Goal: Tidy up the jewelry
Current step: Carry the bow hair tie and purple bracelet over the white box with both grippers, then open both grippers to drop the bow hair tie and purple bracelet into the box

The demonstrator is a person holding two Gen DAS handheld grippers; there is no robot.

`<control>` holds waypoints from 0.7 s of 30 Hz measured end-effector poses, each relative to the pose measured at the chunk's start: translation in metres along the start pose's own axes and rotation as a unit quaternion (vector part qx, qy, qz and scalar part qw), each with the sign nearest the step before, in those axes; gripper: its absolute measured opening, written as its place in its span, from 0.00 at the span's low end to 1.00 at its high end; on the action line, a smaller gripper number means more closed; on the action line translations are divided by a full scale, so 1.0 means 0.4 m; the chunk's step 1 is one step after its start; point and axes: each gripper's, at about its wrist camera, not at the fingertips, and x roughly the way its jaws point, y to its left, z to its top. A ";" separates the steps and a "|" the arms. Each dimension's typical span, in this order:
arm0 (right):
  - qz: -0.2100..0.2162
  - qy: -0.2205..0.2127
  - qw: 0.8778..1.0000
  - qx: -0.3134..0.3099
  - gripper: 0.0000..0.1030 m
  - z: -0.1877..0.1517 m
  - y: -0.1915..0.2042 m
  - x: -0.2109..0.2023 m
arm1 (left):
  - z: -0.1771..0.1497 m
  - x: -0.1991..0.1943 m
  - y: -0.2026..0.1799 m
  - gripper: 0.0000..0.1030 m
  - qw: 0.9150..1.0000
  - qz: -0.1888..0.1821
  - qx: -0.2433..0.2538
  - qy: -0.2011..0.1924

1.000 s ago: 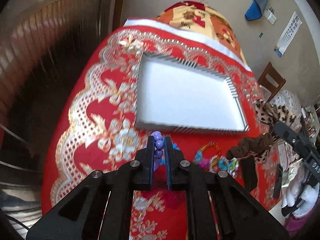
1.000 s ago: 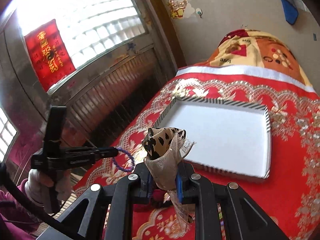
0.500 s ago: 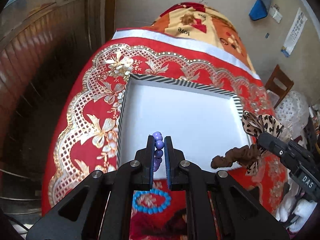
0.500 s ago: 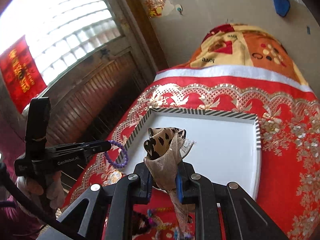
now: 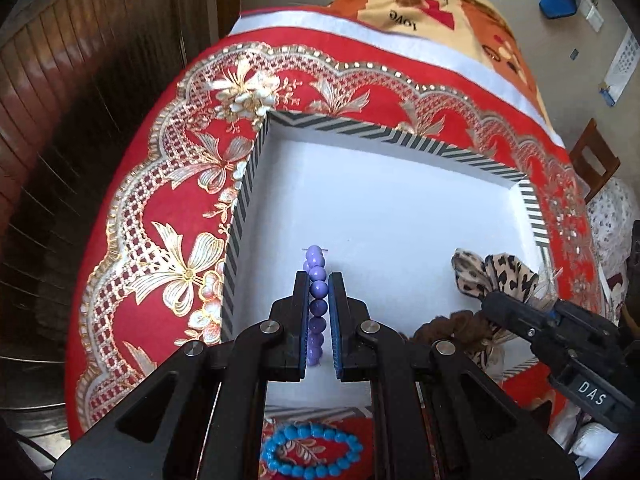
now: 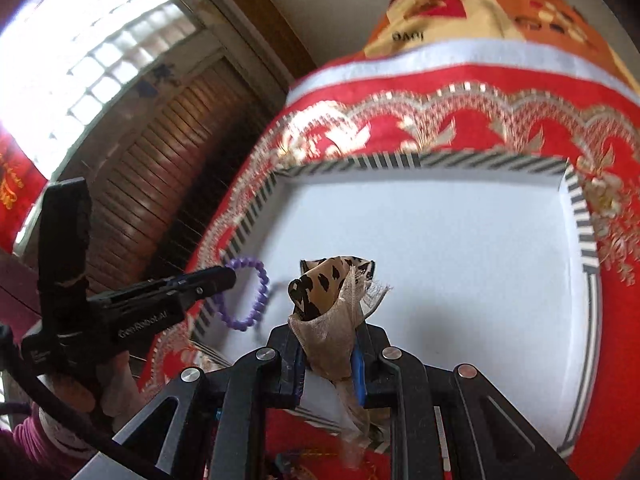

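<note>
My left gripper (image 5: 319,280) is shut on a purple bead bracelet (image 5: 316,300) and holds it over the near left part of the white tray with a striped rim (image 5: 248,184). From the right wrist view the bracelet (image 6: 244,294) hangs from the left gripper (image 6: 224,276) above the tray's left edge (image 6: 256,208). My right gripper (image 6: 328,316) is shut on a leopard-print hair scrunchie with a gauze bow (image 6: 332,296), over the tray's near side. It also shows in the left wrist view (image 5: 492,276), held by the right gripper (image 5: 492,304).
A blue bead bracelet (image 5: 312,448) lies on the red and gold tablecloth (image 5: 160,208) just in front of the tray. A patterned cushion (image 5: 432,0) lies beyond the table. Dark wooden panelling (image 5: 60,80) is on the left, a wooden chair (image 5: 596,160) on the right.
Both grippers have moved forward and down over the tray with their items. The tray now fills the middle of both views, and the blue bracelet has dropped to the bottom edge.
</note>
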 end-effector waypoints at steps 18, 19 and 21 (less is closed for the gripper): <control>-0.031 -0.005 1.000 0.003 0.45 0.000 -0.024 -0.040 | -0.020 -0.002 0.035 0.38 0.999 -0.033 -0.034 -0.002; -0.031 -0.007 0.999 0.002 0.45 -0.003 -0.020 -0.049 | -0.024 -0.009 0.035 0.38 0.999 -0.032 -0.033 -0.005; -0.030 -0.011 0.999 0.000 0.45 -0.011 -0.012 -0.066 | -0.034 -0.023 0.035 0.38 0.999 -0.029 -0.032 -0.009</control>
